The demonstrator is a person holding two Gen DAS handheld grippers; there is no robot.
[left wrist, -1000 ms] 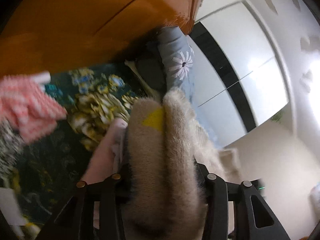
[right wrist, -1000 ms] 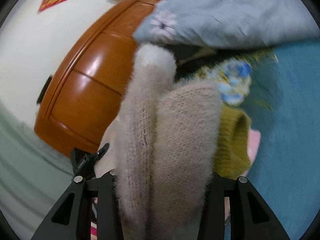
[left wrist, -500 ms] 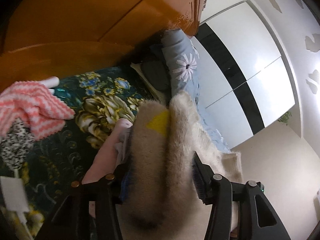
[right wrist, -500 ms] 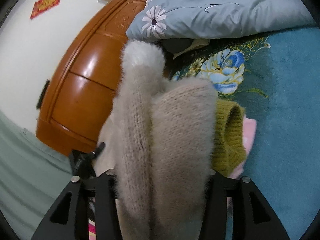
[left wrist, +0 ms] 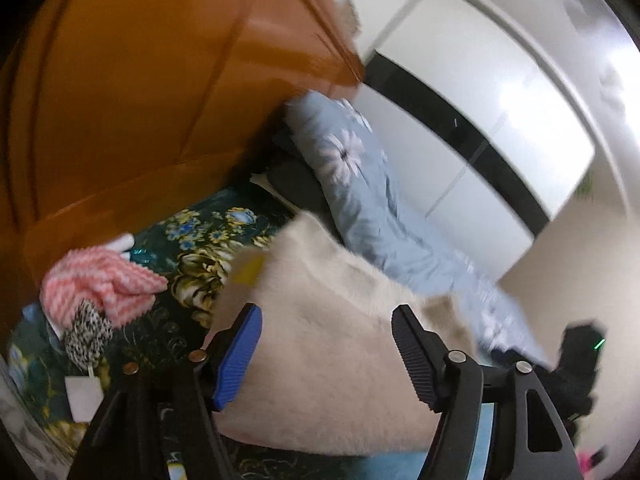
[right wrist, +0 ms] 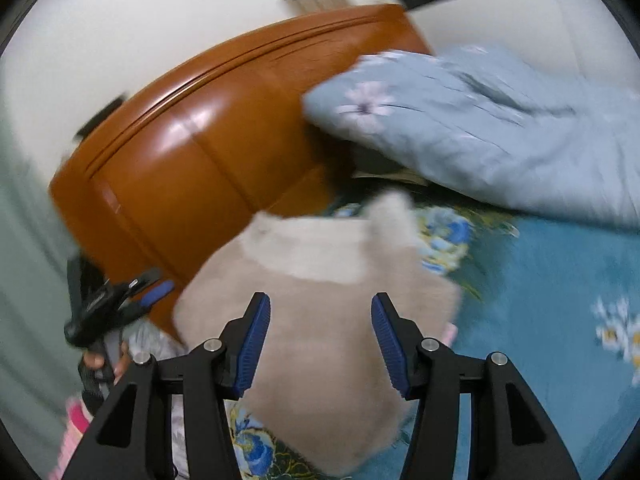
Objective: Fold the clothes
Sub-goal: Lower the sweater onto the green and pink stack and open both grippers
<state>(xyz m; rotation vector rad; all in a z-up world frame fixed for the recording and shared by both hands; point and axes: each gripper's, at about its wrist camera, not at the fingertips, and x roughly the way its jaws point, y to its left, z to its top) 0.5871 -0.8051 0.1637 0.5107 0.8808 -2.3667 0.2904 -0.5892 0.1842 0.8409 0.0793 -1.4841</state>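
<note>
Left wrist view: the left gripper (left wrist: 326, 354) stands with jaws spread, holding nothing, over a beige sweater (left wrist: 332, 360) lying on the flowered bedspread (left wrist: 192, 260) near the wooden headboard (left wrist: 160, 80). A small yellow tag (left wrist: 249, 272) on the sweater shows no readable writing.

Right wrist view: the right gripper (right wrist: 320, 342) is also spread wide above the sweater (right wrist: 320, 304), beside a blue quilt (right wrist: 500, 128).

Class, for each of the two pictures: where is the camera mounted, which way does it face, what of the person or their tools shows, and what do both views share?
Left wrist: on the left gripper, facing along its open fingers over the beige sweater toward the headboard and wardrobe.
Right wrist: on the right gripper, open above the sweater, facing the headboard; the left gripper and hand show at left.
Shared: sweater, headboard, blue quilt, floral bedspread.
</note>
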